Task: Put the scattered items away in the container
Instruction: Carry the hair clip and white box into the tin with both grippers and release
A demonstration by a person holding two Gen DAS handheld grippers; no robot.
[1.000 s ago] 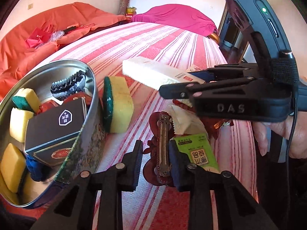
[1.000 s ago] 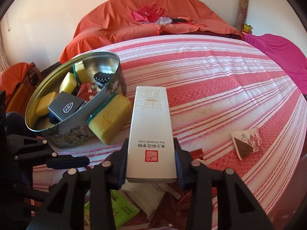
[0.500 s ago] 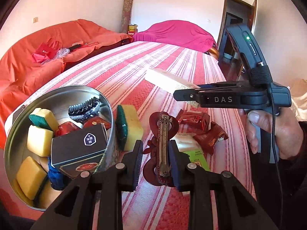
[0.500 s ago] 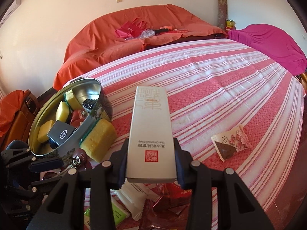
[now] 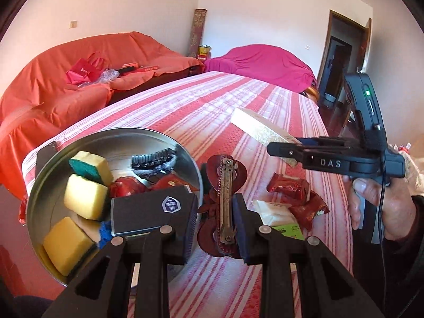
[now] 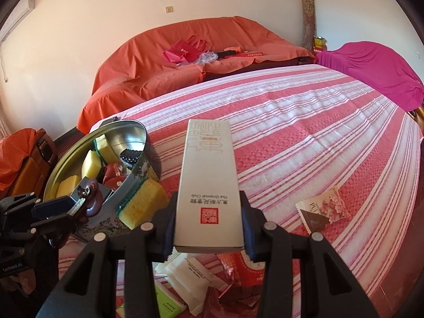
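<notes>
My left gripper point(image 5: 216, 225) is shut on a dark red hair clip point(image 5: 225, 201) with a brass bar, held in the air at the right rim of the round metal tin point(image 5: 116, 135). The tin holds yellow sponges point(image 5: 84, 198), a black box point(image 5: 153, 212) and a black comb. My right gripper point(image 6: 209, 228) is shut on a long white box point(image 6: 208, 185), held above the table. It also shows in the left wrist view point(image 5: 262, 132). The tin point(image 6: 140, 132) and the left gripper point(image 6: 63, 209) appear at the left of the right wrist view.
A yellow sponge point(image 6: 143, 204) leans against the tin's outside. Red snack packets point(image 5: 296, 193), a white packet point(image 6: 190, 275) and a green packet point(image 6: 164, 302) lie on the striped cloth. A flowered sachet point(image 6: 323, 209) lies to the right. Covered sofas stand behind.
Both grippers have risen with their loads. The left gripper has carried the hair clip left toward the tin's rim. The white box has lifted higher over the table.
</notes>
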